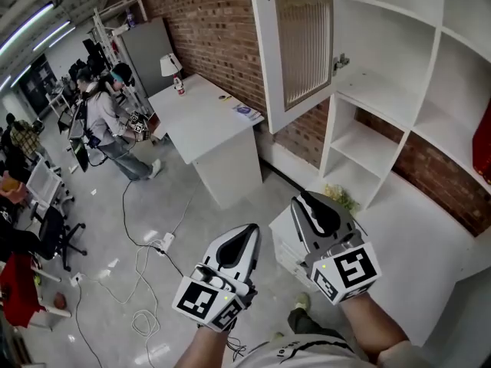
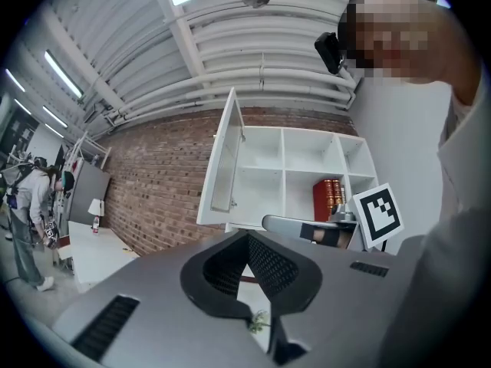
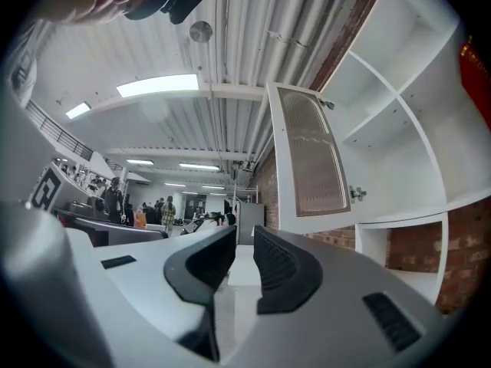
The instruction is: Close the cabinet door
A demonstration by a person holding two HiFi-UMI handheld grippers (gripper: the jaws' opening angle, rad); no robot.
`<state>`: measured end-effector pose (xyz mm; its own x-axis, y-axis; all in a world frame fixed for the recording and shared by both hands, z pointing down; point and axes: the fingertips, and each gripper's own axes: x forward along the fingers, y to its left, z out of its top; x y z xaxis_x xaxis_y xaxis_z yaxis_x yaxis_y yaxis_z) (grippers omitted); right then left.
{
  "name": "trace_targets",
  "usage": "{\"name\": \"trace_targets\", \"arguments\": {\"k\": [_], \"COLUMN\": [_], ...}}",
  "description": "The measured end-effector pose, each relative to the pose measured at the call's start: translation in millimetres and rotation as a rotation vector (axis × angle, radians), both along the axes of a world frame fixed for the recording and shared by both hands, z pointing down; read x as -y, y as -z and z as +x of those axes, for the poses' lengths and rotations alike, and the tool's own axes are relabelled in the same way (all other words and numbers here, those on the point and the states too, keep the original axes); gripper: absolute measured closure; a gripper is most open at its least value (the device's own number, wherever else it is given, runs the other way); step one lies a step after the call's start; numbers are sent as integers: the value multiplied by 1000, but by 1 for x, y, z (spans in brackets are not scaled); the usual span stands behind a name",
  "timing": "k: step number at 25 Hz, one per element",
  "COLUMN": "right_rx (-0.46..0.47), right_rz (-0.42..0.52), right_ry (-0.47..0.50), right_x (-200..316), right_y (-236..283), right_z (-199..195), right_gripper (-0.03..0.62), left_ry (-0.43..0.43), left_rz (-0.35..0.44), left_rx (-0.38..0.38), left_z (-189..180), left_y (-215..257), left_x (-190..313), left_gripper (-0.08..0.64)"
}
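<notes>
The white cabinet [image 1: 399, 83] hangs on the brick wall at the upper right. Its door [image 1: 301, 44], with a ribbed glass panel, is swung out toward me and stands wide open. Both grippers are below it and well apart from it. My left gripper [image 1: 253, 228] points up toward the door with its jaws shut and empty; its own view shows the tips meeting [image 2: 247, 244] under the door [image 2: 222, 167]. My right gripper [image 1: 301, 199] is open by a narrow gap [image 3: 245, 240] with nothing in it, and the door [image 3: 311, 159] is up and to its right.
A white desk [image 1: 207, 113] with a small lamp [image 1: 170, 64] stands left of the cabinet. Cables [image 1: 146, 282] trail over the floor. A person [image 1: 103, 117] works at the far left. A small plant [image 1: 341, 198] sits by the low shelf. Red books [image 2: 328, 198] stand inside the cabinet.
</notes>
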<state>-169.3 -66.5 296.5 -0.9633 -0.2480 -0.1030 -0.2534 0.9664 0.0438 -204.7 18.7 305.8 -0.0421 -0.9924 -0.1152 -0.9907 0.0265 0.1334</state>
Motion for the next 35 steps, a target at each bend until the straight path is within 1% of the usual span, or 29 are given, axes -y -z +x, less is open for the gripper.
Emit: {"name": "trace_targets", "arguments": {"k": [4,12,15,17,19,21,24,28,32,35], "right_rx": [-19,-32,-25,-34,-37,-38,-36,-23,-37,-38], "right_rz": [40,91,105,127,130,138,184,221,251,257], "right_ry": [-10,-19,-46,-67,-91,-126,-196,-321,-445,-525], "right_x": [40,94,112,121,127,129,130,138,145,148], "right_y": [3,-3,-1,-1,0,3,8,15,12,10], "right_z": [-31,-84,-105,-118,-128,-137,-149,-160,-169,-170], "right_gripper": [486,451,411,386,368,359,350,351,350,351], "left_ry": [30,115,126,133,127,106,61,6,-40,-69], "left_rz": [2,0,-11,-7,0,6,4,8,4,9], "left_rx": [6,-18,-17,-22,-24,-21,-22,-12,-17,-19], "left_z": [-20,-62,-76,-87,-96,-103,-114,-129,-142,-148], "left_y": [5,1,-1,-1,1,2,2,2,0,0], "left_x": [33,83,100,106,112,115,120,122,121,117], "left_gripper": [549,549,549,549,549,549,549,549,549,549]}}
